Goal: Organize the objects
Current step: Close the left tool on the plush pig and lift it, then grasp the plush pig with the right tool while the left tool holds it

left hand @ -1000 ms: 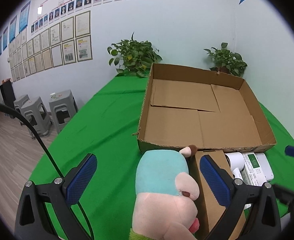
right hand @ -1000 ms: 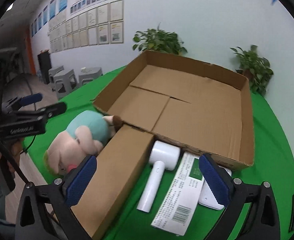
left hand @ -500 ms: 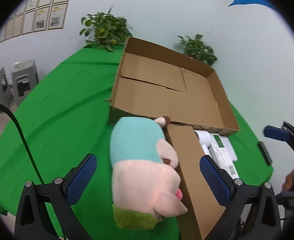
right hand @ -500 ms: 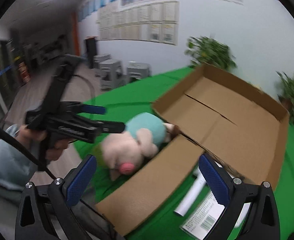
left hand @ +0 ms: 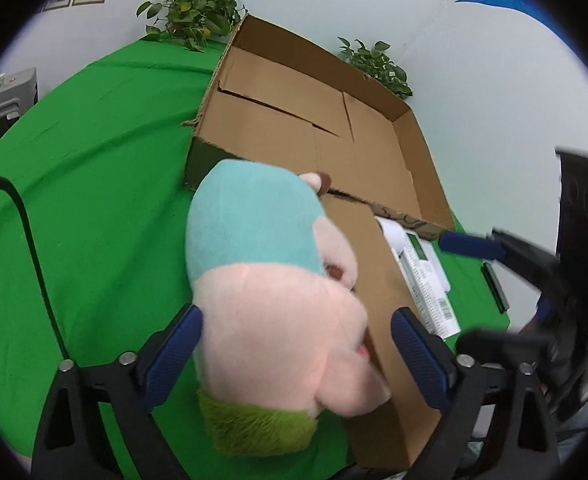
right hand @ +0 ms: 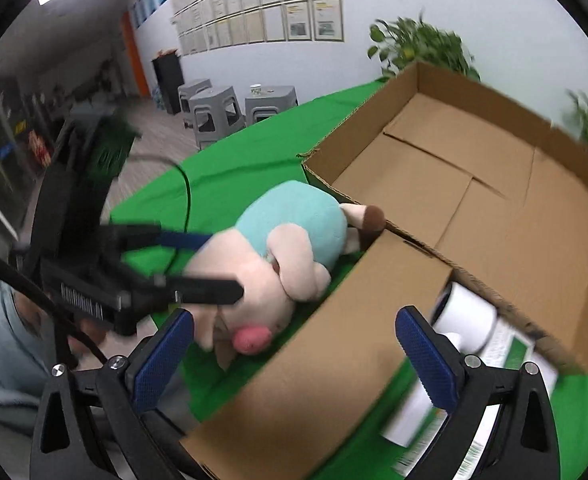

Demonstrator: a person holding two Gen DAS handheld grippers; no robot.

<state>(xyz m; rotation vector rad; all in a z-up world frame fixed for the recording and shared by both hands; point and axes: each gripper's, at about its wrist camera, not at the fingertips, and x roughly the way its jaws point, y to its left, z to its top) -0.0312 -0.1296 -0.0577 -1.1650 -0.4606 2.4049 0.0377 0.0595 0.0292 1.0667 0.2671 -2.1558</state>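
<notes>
Left claw [left hand: 296,354] is spread wide around the pig plushie's [left hand: 270,292] pink head, pads on either side but not squeezing it. Right claw [right hand: 294,354] is wide open too, holding nothing, hovering over the long brown carton [right hand: 322,372]. Plushie lies on the green tablecloth [left hand: 94,184], right up against the big open cardboard box [left hand: 334,128].

The right claw [right hand: 294,356] gapes over a closed brown carton [right hand: 318,364]. Beside it lies a plush pig [right hand: 278,248] (left claw [right hand: 210,264] straddling its head) on the green worktop [right hand: 230,168].
</notes>
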